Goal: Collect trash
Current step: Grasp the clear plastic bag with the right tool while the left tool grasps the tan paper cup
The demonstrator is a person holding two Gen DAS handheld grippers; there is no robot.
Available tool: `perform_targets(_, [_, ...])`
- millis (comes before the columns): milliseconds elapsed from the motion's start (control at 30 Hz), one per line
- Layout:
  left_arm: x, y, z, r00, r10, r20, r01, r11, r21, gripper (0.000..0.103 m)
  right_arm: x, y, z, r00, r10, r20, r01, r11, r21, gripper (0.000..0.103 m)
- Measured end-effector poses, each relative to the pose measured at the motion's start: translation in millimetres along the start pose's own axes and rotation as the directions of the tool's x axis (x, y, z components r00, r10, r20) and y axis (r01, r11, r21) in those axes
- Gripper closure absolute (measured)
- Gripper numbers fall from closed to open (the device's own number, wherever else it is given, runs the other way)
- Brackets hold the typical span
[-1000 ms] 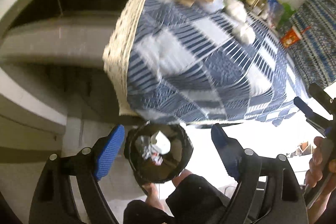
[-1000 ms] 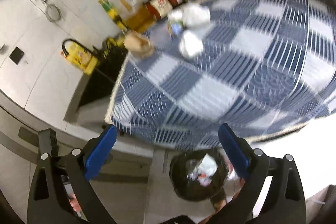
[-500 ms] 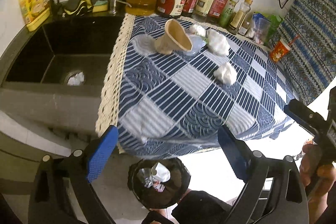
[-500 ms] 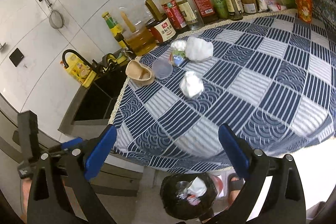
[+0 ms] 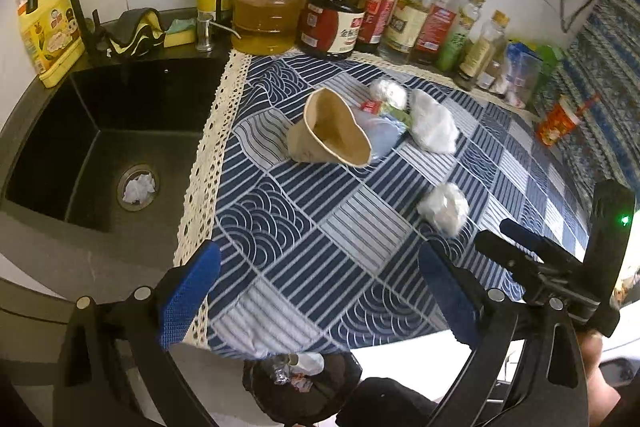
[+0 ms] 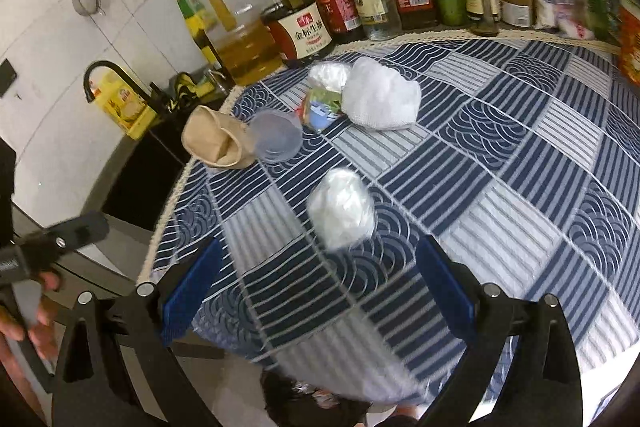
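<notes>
Both empty, the left gripper, jaws just opening, and right gripper stand spread; the right should straddle the nearest crumpled wad squarely before closing.

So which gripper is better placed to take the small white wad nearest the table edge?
Probably the right gripper: the wad lies just ahead between its open jaws. For the left gripper, it sits off to the right.
</notes>
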State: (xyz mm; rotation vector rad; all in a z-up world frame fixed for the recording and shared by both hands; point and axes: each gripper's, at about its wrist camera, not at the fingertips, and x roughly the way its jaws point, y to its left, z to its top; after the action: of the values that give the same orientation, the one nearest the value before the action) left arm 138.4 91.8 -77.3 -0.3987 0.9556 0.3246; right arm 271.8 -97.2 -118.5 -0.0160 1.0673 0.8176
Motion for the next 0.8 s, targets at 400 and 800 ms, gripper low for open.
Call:
perform_targets(400, [40, -17, 41, 0.994, 0.086, -0.064, -0.087, 0.996, -0.028, 0.007, 45, -2, 12, 0.997, -0.028, -0.072, 0.02, 0.995, -0.101, 0.029])
perform_targets(800, [53, -27, 61, 0.988, 0.129, -0.084, -0.131, 0.991, -0.011, 0.007, 59, -4, 11, 0.994, -0.058, -0.089, 0.044, 0.987, -0.154, 0.057])
